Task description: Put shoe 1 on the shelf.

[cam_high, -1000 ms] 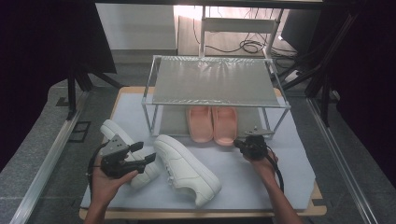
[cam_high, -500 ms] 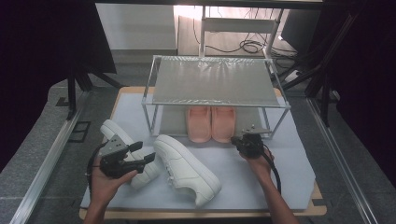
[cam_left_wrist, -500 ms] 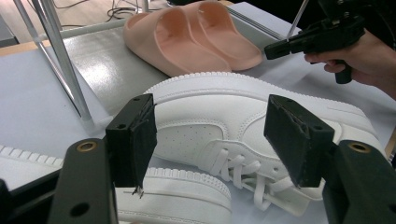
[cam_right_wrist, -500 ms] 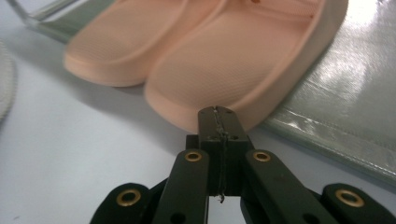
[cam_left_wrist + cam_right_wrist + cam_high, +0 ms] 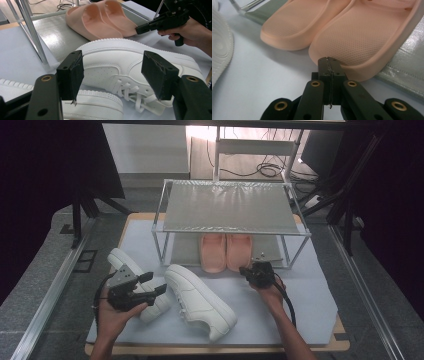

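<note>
The right gripper [image 5: 329,60], jaws pressed together on nothing, noses against the heel edge of the right-hand pink slide sandal [image 5: 367,37], which runs lengthwise away from it under the wire rack [image 5: 230,207]; the left gripper [image 5: 117,75] gapes wide over a white sneaker [image 5: 140,67].

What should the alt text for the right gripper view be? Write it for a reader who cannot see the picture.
The right gripper, jaws shut, has its tip at the heel rim of the nearer pink slipper. A second slipper lies beside it, and a white sneaker edges in at left.
</note>
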`<state>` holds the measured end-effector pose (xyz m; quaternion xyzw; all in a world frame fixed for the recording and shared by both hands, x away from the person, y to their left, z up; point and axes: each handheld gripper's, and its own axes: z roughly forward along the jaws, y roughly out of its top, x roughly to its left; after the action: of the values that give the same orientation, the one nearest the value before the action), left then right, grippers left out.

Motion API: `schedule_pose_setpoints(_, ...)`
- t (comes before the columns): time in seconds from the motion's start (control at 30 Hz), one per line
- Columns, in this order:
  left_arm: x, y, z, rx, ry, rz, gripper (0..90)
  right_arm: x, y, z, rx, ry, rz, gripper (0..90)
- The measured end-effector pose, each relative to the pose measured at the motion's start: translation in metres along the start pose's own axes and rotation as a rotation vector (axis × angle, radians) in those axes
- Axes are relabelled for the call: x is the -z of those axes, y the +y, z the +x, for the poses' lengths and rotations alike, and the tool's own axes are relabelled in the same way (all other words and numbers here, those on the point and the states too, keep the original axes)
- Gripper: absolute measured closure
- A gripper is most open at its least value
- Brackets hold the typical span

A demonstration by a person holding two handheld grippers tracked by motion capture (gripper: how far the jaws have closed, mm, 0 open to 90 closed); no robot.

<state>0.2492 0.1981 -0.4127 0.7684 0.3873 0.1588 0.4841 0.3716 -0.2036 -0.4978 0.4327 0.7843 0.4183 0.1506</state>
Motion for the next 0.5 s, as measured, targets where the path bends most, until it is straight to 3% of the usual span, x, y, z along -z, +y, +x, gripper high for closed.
schedule_pose_setpoints(0.23,0.000,0.000,0.000,-0.001,-0.001,-0.001,34.8,-0.006,0.004,0.000,-0.009,0.000,-0.009,90.0)
schedule_pose_setpoints(0.4,-0.001,0.000,-0.001,-0.002,-0.001,0.005,34.8,-0.016,0.009,0.022,0.029,0.097,-0.003,90.0)
schedule_pose_setpoints(0.5,-0.001,0.000,-0.001,-0.003,-0.003,0.003,34.8,-0.025,0.013,0.034,0.049,0.130,0.015,90.0)
